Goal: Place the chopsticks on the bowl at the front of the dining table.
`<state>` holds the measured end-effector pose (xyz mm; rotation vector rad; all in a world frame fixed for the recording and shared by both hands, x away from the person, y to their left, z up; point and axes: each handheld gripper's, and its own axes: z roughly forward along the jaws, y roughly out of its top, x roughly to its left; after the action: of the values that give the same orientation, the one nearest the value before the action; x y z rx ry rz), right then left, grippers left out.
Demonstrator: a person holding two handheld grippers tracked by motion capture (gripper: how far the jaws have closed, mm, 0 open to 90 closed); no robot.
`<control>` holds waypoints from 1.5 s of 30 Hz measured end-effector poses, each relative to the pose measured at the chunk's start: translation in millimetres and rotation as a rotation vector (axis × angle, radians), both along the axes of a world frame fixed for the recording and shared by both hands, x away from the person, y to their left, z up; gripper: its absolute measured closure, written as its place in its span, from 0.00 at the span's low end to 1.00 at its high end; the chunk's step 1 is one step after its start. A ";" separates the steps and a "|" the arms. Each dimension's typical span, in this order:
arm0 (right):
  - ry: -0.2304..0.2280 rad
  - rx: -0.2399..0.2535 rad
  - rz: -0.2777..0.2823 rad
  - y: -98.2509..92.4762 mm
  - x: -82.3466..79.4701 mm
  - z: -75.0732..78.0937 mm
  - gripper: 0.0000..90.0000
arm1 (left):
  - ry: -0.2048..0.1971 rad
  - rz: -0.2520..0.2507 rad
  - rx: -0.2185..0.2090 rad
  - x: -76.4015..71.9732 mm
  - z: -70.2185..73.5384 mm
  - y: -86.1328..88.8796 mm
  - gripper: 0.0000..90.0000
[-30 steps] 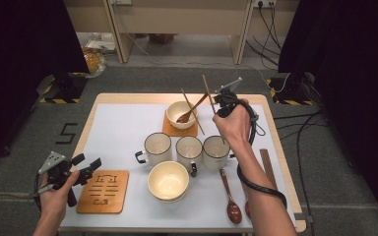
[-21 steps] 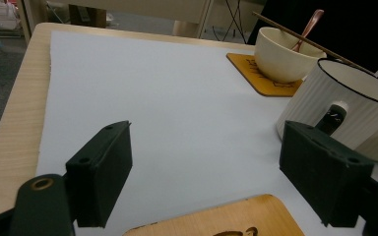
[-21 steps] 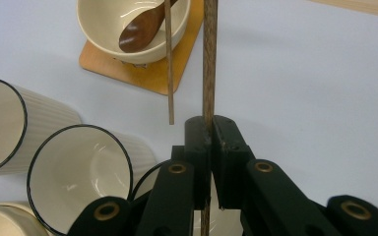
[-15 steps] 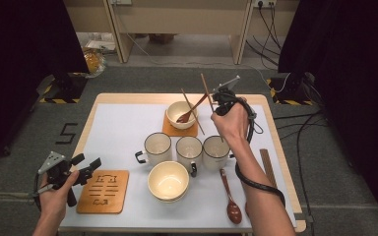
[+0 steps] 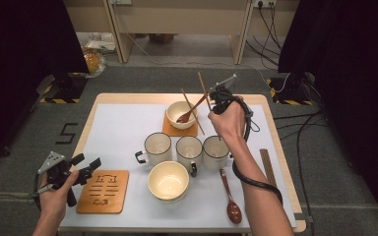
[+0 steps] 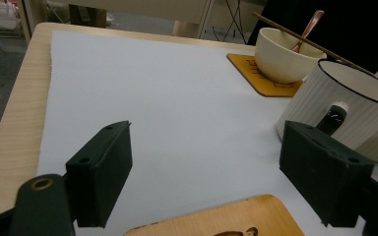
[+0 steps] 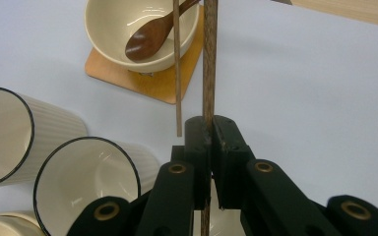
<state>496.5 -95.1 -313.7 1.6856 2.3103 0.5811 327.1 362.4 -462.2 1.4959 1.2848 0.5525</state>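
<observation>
Right tool (image 7: 209, 129): jaws clamped on one chopstick (image 7: 209, 59), held above the far middle of the bench (image 5: 280, 147).
Second chopstick (image 5: 193, 112): leans across the far bowl (image 5: 179, 114), just left of the held one.
Left tool (image 6: 204, 172): jaws wide apart, holding nothing, over the near-left coaster (image 5: 103, 191).

A large figure "5" (image 5: 67, 133) is marked on the grey floor (image 5: 29, 147) left of the tabletop (image 5: 128, 98). The wooden coasters' cut-out signs cannot be read.
</observation>
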 end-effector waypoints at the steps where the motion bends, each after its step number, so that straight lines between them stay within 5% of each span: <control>1: -0.001 0.000 0.002 0.3 0.2 0.0 0.95 | 0.000 -0.001 0.000 0.1 -0.1 -0.2 0.22; 45: -0.004 0.011 0.015 13.7 16.0 -2.7 0.95 | 0.001 0.002 0.000 -0.1 0.3 1.4 0.22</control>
<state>512.5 -81.4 -316.4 1.6722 2.3227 0.6003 327.0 363.8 -461.9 1.4950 1.2876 0.5528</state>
